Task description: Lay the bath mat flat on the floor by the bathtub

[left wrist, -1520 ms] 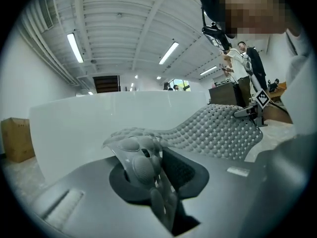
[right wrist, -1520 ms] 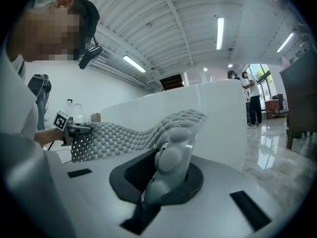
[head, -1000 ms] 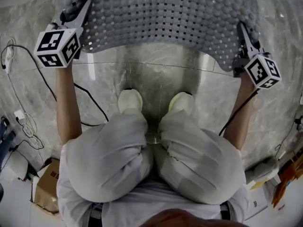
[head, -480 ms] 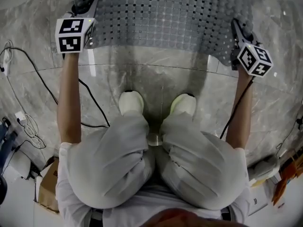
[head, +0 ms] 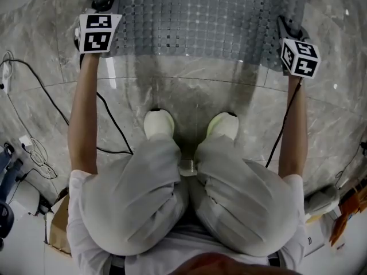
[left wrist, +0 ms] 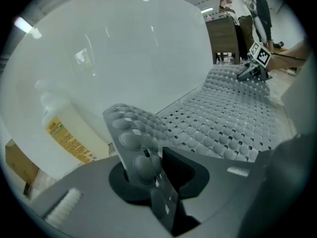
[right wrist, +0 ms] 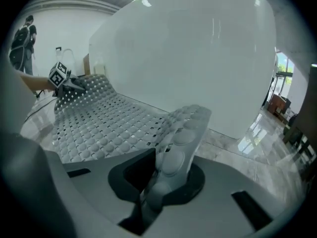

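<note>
Crouched person's knees are nearest, pale shoes just ahead on the grey marble floor. A black cable runs over the floor at the left, with a cardboard box at the lower left.

Both arms reach forward. The left gripper has its jaws nearly together, clamped on the left near corner of the bath mat; that corner stands up between the jaws. The right gripper is likewise pinched on the right near corner.

The grey studded, perforated mat is stretched between the two grippers, spread low over the floor; can't tell whether its middle touches.

Just beyond is the white bathtub wall. A pale bottle with a yellow label stands beside the tub.
</note>
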